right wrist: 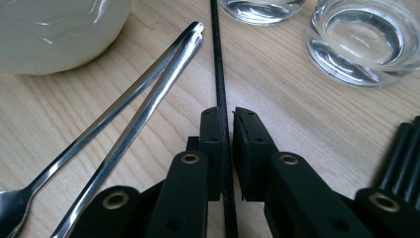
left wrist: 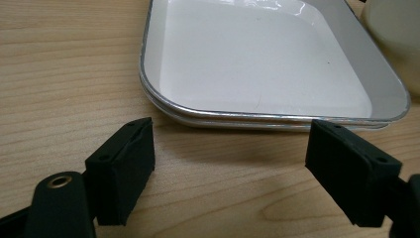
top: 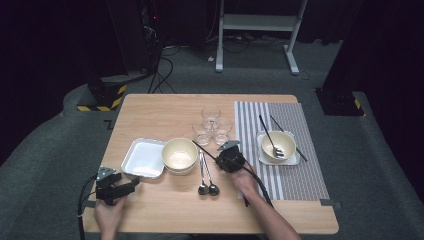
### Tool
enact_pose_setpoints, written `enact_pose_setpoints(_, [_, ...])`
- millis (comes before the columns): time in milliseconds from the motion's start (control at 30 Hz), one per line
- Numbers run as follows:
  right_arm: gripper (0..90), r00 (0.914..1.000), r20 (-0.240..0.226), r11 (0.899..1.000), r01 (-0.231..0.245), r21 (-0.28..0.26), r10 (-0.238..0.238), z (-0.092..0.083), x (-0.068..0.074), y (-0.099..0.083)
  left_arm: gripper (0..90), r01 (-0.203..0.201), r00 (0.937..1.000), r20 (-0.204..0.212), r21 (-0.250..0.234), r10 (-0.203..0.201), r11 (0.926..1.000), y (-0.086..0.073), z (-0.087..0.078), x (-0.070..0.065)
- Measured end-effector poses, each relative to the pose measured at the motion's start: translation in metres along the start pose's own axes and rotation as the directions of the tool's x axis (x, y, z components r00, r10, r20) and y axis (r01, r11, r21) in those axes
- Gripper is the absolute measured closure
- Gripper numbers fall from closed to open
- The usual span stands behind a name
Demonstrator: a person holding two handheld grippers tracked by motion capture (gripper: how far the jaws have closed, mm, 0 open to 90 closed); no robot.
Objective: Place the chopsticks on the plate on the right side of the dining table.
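L tool [left wrist: 230, 166]: jaws wide apart, nothing between them, parked on the surface [top: 165, 205] just short of the white tray [left wrist: 257, 64]. Keep it idle.

R tool [right wrist: 228, 148]: jaws closed to a thin gap round a black chopstick [right wrist: 217, 59]; one pad looks to touch, grip not yet firm. The chopstick lies flat between the two spoons [right wrist: 143, 94] and the glasses [right wrist: 364, 42]. Close fully before lifting. Lift straight up, keep the stick level, clear of spoons and glasses. Likely goal: striped mat [top: 310, 180] w/ bowl [top: 278, 145].
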State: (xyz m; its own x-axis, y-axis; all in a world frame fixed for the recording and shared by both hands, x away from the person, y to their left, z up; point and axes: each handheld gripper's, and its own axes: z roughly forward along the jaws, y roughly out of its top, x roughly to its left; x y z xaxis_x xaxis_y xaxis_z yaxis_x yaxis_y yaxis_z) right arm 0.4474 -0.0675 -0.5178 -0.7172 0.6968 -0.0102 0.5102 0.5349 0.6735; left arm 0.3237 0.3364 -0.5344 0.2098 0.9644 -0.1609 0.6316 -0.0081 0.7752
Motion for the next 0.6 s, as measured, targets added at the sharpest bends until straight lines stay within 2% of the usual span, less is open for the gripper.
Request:
enact_pose_setpoints(233, [84.0, 0.9994, 0.028, 1.0, 0.022, 0.011, -0.022, 0.0051, 0.0028, 0.0069, 19.2, 0.002, 1.0, 0.0, -0.002, -0.002, 1.0, 0.0, 0.0002, -0.0005])
enact_pose_setpoints(500, [85.5, 0.9986, 0.025, 0.999, 0.047, 0.015, -0.047, 0.0055, 0.0024, 0.008, 19.1, 0.0, 1.0, 0.001, 0.0, 0.0, 1.0, 0.0, 0.0, 0.0])
enact_pose_setpoints(600, [85.6, 0.9989, 0.015, 0.999, 0.043, 0.017, -0.044, 0.0054, 0.0019, 0.0083, 19.1, 0.0, 1.0, 0.002, 0.0, 0.0, 1.0, 0.0, 0.0, 0.0])
